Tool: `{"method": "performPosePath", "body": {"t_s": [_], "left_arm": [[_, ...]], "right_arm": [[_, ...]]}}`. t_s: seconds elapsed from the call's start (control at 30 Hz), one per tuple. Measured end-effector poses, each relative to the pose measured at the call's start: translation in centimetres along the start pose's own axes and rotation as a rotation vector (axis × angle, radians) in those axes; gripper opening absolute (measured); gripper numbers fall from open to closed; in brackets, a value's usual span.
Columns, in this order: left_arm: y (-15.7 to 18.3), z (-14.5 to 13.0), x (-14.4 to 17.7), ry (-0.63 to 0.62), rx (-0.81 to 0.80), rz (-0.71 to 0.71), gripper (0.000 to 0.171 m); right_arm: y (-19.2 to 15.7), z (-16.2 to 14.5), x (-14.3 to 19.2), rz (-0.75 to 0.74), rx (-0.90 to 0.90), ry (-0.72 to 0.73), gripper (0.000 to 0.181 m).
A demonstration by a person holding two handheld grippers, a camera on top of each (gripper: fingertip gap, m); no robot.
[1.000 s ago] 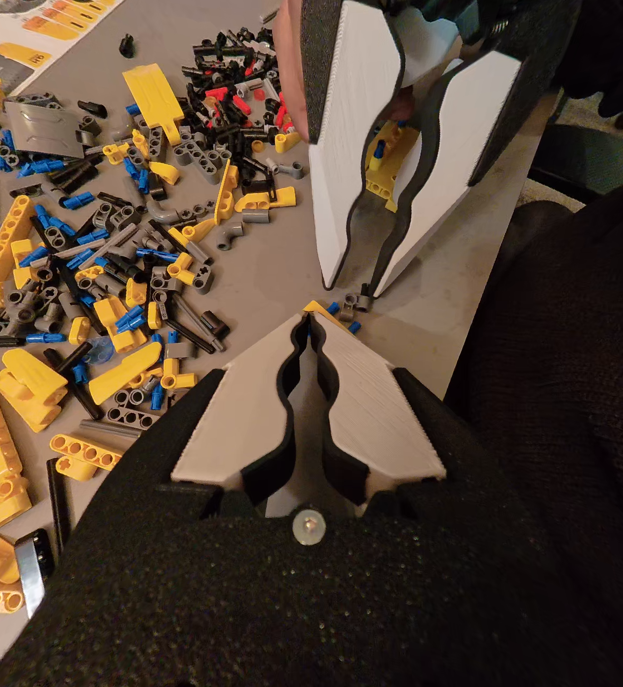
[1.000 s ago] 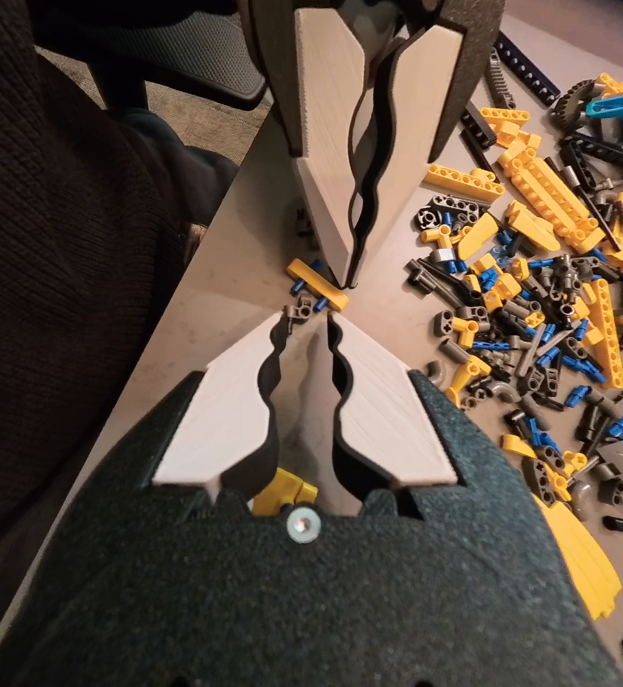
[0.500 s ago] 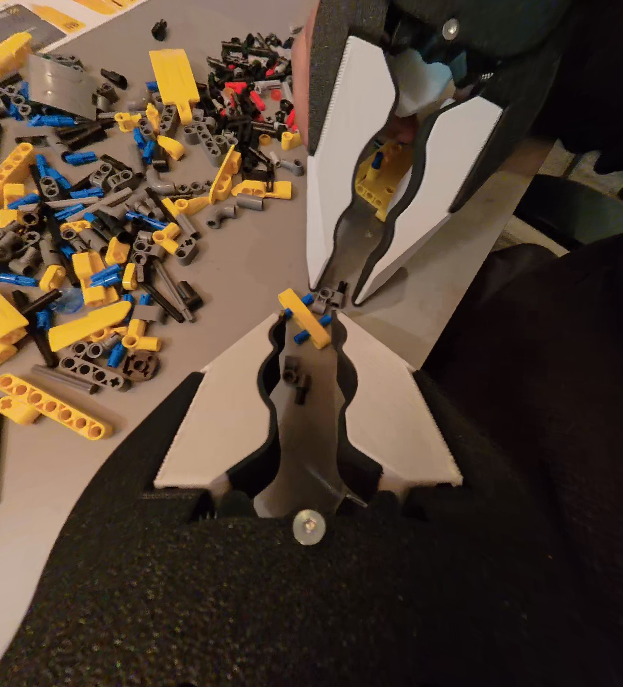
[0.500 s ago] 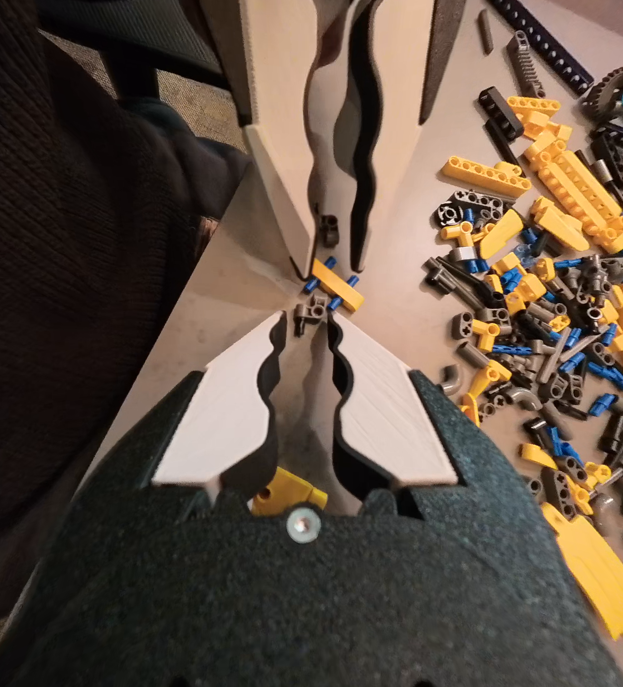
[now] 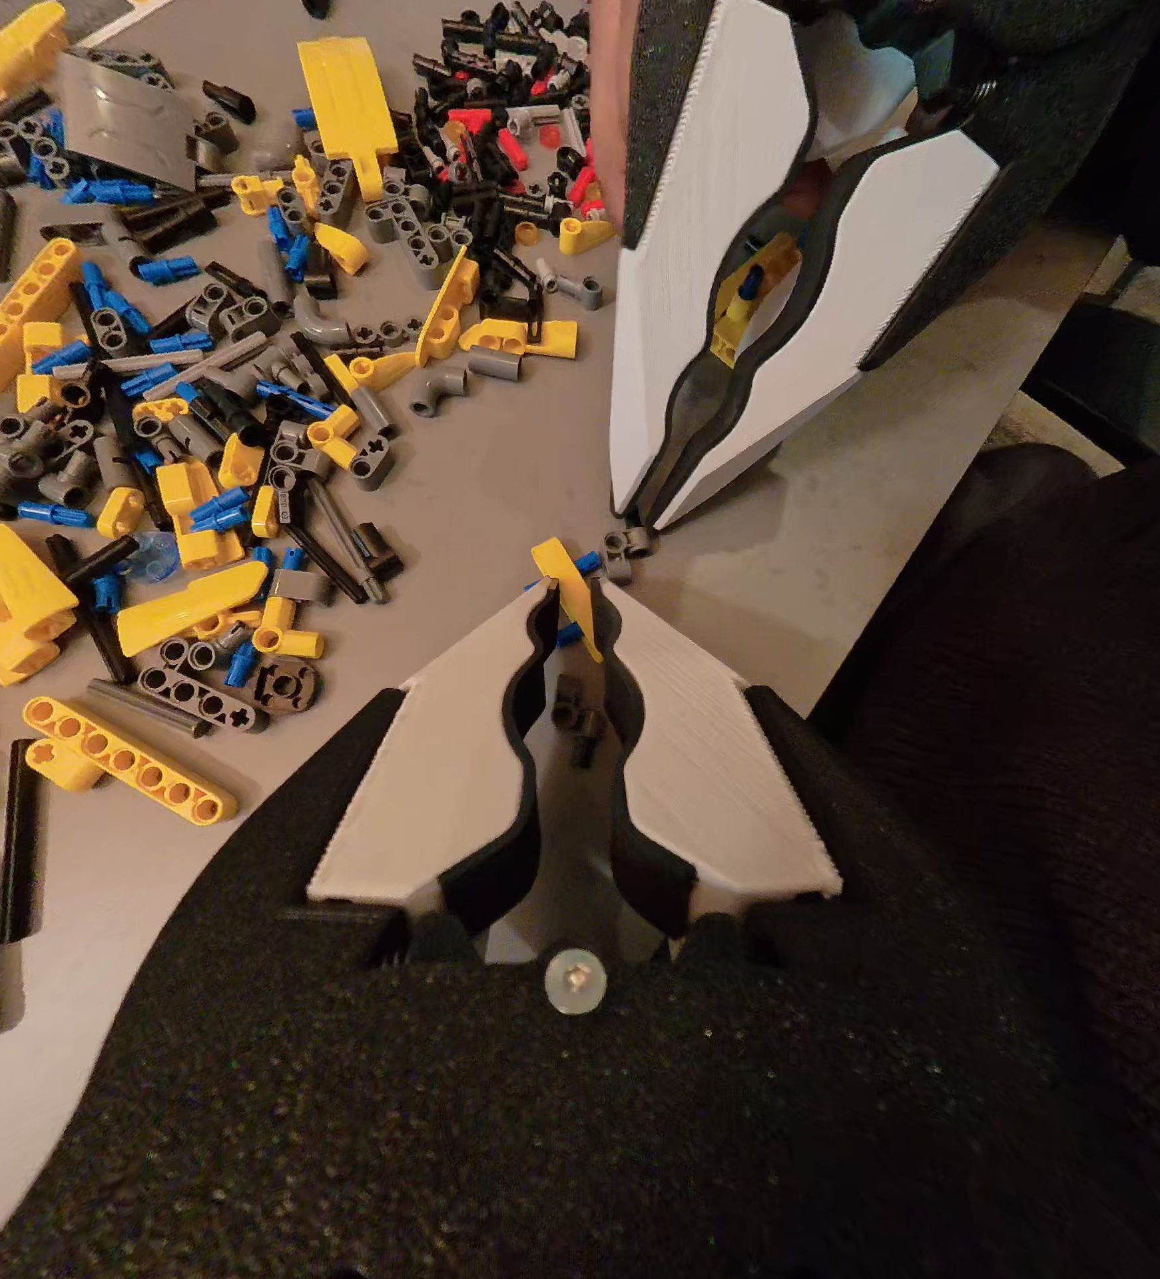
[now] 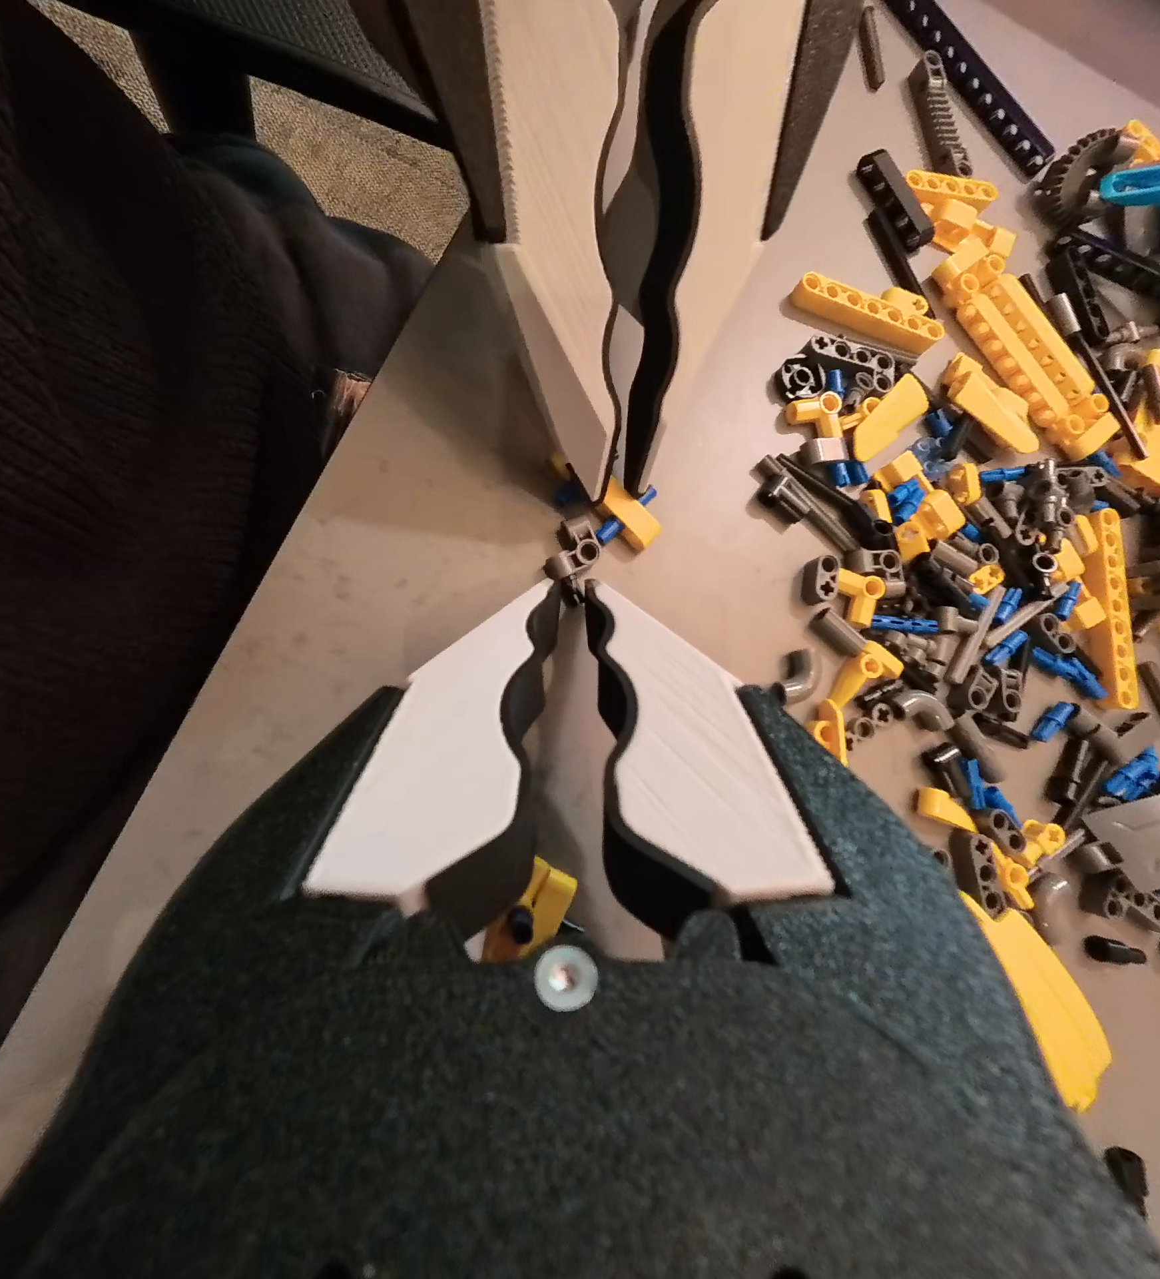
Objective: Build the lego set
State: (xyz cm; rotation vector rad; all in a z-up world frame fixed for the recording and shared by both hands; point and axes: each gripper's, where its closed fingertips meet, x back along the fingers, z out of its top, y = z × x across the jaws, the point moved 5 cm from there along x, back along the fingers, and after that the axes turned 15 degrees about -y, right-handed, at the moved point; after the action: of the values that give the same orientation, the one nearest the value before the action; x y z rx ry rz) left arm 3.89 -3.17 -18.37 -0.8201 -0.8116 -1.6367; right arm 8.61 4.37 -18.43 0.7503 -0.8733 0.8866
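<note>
My left gripper (image 5: 574, 588) is shut on a short yellow beam (image 5: 555, 564) with blue pins, near the table's edge. My right gripper (image 6: 572, 588) faces it tip to tip and is shut on a small grey connector (image 6: 574, 550). The connector meets a blue pin of the yellow beam (image 6: 636, 526). In the left wrist view the right gripper (image 5: 639, 515) comes down from the top right, with the grey connector (image 5: 622, 550) at its tips. In the right wrist view the left gripper (image 6: 617, 484) comes down from the top.
A dark connector (image 5: 577, 713) lies on the table under my left gripper. A yellow piece (image 6: 539, 903) lies under my right gripper. A big heap of yellow, grey, black and blue parts (image 5: 217, 415) covers the table away from the edge (image 6: 328, 498). A person's dark sleeve (image 5: 1048, 761) is close by. My two grippers' fingertips are within a few centimetres of each other.
Half a second ago both grippers were open around the parts. The left has closed on the yellow beam and the right on the grey connector; both views have drawn nearer.
</note>
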Motion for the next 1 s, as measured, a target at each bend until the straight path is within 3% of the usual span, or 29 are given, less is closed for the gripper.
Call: {"method": "performPosePath", "body": {"t_s": [0.43,0.7,0.9,1.0], "left_arm": [[-0.6,0.0,0.1,-0.039,0.006,-0.039,0.009],[-1.0,0.1,0.3,-0.077,-0.104,-0.051,0.008],[-1.0,0.7,1.3,-0.012,-0.093,-0.134,0.008],[-1.2,0.5,1.3,-0.028,-0.071,-0.086,0.009]], "right_arm": [[0.0,0.3,-0.3,-0.011,0.001,0.025,0.015],[0.1,0.7,0.0,-0.008,-0.015,0.063,0.017],[0.1,0.9,-0.4,-0.004,-0.021,0.066,0.016],[0.1,0.7,-0.6,-0.001,-0.023,0.055,0.017]]}}
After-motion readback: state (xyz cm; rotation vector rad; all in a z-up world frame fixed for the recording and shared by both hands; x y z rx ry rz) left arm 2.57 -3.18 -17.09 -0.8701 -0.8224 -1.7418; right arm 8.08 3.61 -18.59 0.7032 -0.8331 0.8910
